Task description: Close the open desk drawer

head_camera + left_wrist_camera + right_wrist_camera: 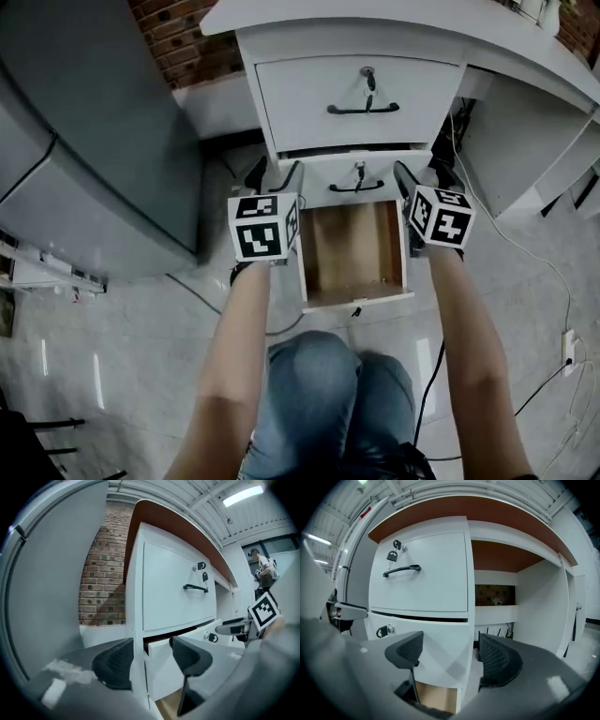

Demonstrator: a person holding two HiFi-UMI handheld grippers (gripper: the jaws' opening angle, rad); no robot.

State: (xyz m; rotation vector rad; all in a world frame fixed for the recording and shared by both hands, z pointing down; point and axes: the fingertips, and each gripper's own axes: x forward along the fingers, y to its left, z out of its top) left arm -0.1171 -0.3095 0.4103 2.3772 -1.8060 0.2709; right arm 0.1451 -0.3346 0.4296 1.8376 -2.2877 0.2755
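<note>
The white desk pedestal [281,42] has three drawers. Its top drawer [309,94] is shut. The middle drawer [323,178] stands slightly out. The bottom drawer [352,298] is pulled far out and shows its bare wooden floor [347,244]. My left gripper [274,176] is open at the pedestal's left front corner; in the left gripper view its jaws [150,656] straddle the white corner post and the middle drawer's side [161,667] without pressing. My right gripper [422,175] is open at the right front corner, its jaws [450,651] wide on either side of that corner [464,644].
A grey cabinet [94,141] stands close on the left, with a brick wall [183,37] behind. The desk's knee space [497,597] opens to the right. Cables [553,281] trail over the tiled floor. The person's knees [337,394] are just before the open drawer.
</note>
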